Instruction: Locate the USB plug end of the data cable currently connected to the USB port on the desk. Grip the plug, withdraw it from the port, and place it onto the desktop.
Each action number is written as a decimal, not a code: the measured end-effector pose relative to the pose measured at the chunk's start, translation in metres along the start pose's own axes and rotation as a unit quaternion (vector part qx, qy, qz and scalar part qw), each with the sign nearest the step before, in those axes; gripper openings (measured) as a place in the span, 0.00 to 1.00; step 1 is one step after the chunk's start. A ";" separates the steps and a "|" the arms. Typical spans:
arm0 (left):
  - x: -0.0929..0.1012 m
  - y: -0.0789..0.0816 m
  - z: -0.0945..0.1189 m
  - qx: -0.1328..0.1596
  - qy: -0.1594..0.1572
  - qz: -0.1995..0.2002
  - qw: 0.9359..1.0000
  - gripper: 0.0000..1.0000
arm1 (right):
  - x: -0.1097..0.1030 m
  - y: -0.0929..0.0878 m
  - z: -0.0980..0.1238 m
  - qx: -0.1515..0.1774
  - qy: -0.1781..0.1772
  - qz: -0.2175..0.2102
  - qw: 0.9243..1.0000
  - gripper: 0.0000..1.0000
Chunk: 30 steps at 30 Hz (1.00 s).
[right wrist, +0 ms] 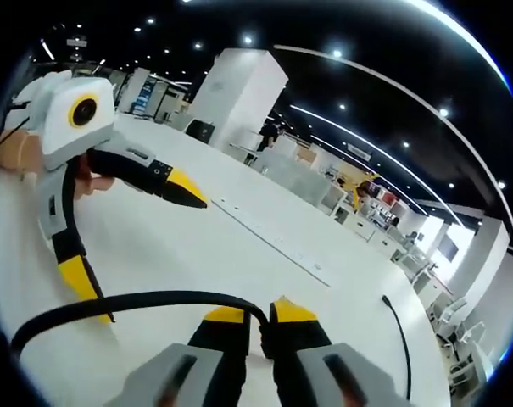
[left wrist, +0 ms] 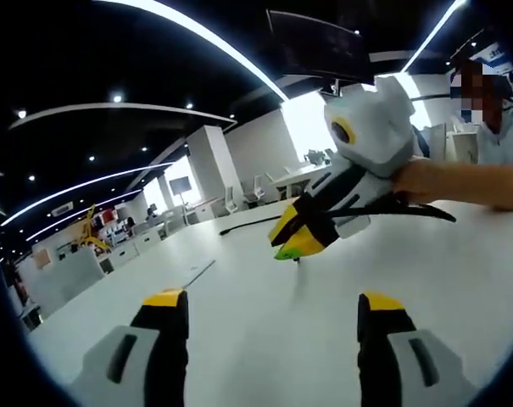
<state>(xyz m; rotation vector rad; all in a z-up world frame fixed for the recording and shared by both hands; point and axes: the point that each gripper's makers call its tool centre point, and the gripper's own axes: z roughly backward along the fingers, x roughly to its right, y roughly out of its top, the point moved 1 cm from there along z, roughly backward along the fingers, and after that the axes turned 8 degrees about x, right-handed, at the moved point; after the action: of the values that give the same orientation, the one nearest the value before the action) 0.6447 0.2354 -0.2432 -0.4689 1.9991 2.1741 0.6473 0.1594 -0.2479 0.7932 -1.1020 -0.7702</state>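
In the right gripper view my right gripper (right wrist: 260, 315) is shut on a black data cable (right wrist: 112, 303), which loops away to the left over the white desk (right wrist: 171, 246). The plug itself is hidden between the jaws. The left gripper view shows the right gripper (left wrist: 292, 248) held just above the desk by a person's hand (left wrist: 443, 182), its yellow tips together and the cable (left wrist: 409, 208) trailing to the right. My left gripper (left wrist: 271, 301) stands wide open over bare desk (left wrist: 460, 271). From the right gripper view, the left gripper (right wrist: 150, 259) is open beside the cable.
A second black cable (left wrist: 248, 223) lies loose on the desk farther off, its end (right wrist: 398, 326) near the desk's edge. A long narrow slot (right wrist: 273, 242) runs along the desktop (left wrist: 197, 273). Office desks and chairs stand beyond.
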 end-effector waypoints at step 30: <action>-0.066 0.011 0.022 0.054 0.136 0.076 0.986 0.80 | 0.036 -0.001 0.013 0.068 -0.081 -0.171 0.980 0.33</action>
<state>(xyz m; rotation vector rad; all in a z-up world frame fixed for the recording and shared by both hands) 0.7002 0.2629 -0.2104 -0.6486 2.3529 2.1733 0.6440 0.1258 -0.2287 1.0669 -1.1884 -1.0709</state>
